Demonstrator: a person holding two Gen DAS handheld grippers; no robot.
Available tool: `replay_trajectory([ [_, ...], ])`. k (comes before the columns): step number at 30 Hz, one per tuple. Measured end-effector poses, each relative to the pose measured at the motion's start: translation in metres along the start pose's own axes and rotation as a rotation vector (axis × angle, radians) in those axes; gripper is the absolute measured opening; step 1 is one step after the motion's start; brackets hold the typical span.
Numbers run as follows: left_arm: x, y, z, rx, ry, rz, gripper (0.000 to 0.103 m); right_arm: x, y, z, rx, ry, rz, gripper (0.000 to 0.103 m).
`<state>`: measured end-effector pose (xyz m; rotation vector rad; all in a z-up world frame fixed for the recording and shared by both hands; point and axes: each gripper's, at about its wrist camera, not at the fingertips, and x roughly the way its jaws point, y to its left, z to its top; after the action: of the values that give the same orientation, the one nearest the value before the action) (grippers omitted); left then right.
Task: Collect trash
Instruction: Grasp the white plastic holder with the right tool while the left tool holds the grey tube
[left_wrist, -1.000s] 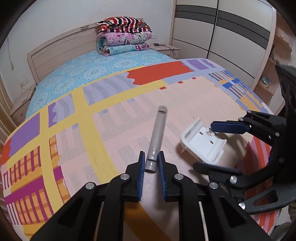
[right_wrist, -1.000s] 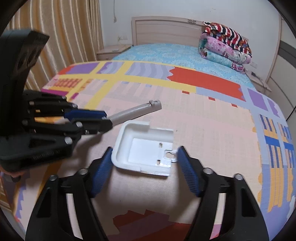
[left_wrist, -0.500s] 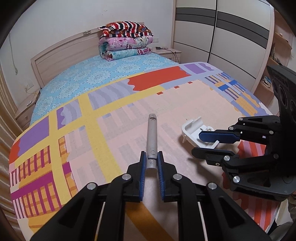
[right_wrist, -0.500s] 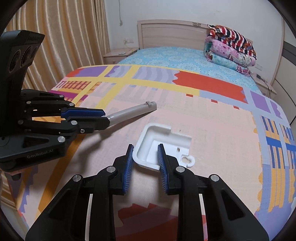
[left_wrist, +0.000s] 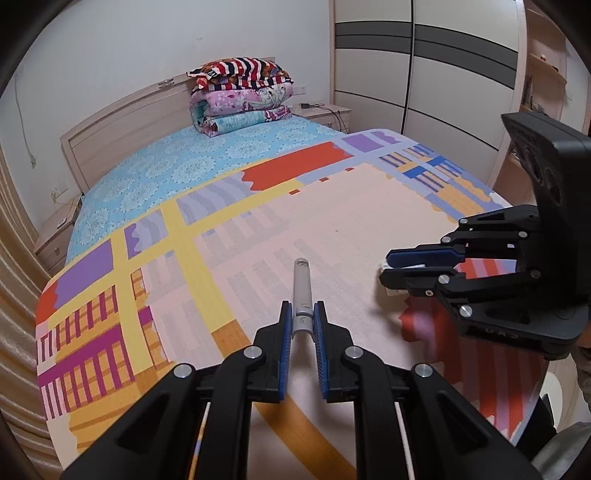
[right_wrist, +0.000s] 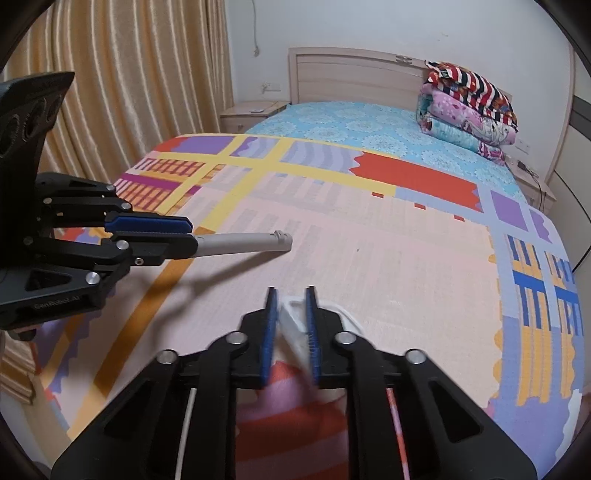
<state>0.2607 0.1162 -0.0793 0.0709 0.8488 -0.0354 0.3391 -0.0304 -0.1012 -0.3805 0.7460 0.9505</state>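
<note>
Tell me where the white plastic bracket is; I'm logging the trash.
White plastic bracket: right wrist view, bottom centre, clamped in the right gripper above the patterned bedspread.

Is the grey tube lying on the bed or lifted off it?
Lifted: the left tool holds the grey tube above the bedspread.

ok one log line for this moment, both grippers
left gripper: shut on grey metal tube | right gripper: shut on white plastic tray | patterned bed mat: bare
</note>
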Motion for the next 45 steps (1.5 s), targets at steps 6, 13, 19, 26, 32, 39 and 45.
replay_trajectory([
  [6,-0.020,-0.007,-0.001,-0.014,-0.022,-0.022,0.011,-0.009,0.001,-0.004,-0.003,0.002,0.021,0.009],
  [13,-0.042,-0.018,-0.006,-0.001,-0.052,-0.026,0.011,-0.024,0.000,-0.005,0.000,-0.018,0.044,0.001],
  [19,-0.059,-0.025,-0.011,0.001,-0.080,-0.039,0.011,-0.028,-0.002,-0.009,-0.004,-0.023,0.054,0.001],
  [26,-0.062,-0.020,-0.019,-0.022,-0.073,-0.045,0.011,-0.026,-0.002,-0.029,-0.028,-0.017,0.019,0.061],
  [32,-0.060,-0.024,-0.022,-0.009,-0.065,-0.049,0.011,-0.013,-0.004,-0.035,-0.062,0.010,0.003,0.069],
  [39,-0.055,-0.020,-0.025,-0.026,-0.058,-0.054,0.011,0.002,-0.003,-0.034,-0.064,0.041,0.063,0.074],
  [45,-0.053,-0.019,-0.027,-0.028,-0.056,-0.054,0.011,0.013,0.001,-0.033,-0.079,0.062,0.059,0.074],
])
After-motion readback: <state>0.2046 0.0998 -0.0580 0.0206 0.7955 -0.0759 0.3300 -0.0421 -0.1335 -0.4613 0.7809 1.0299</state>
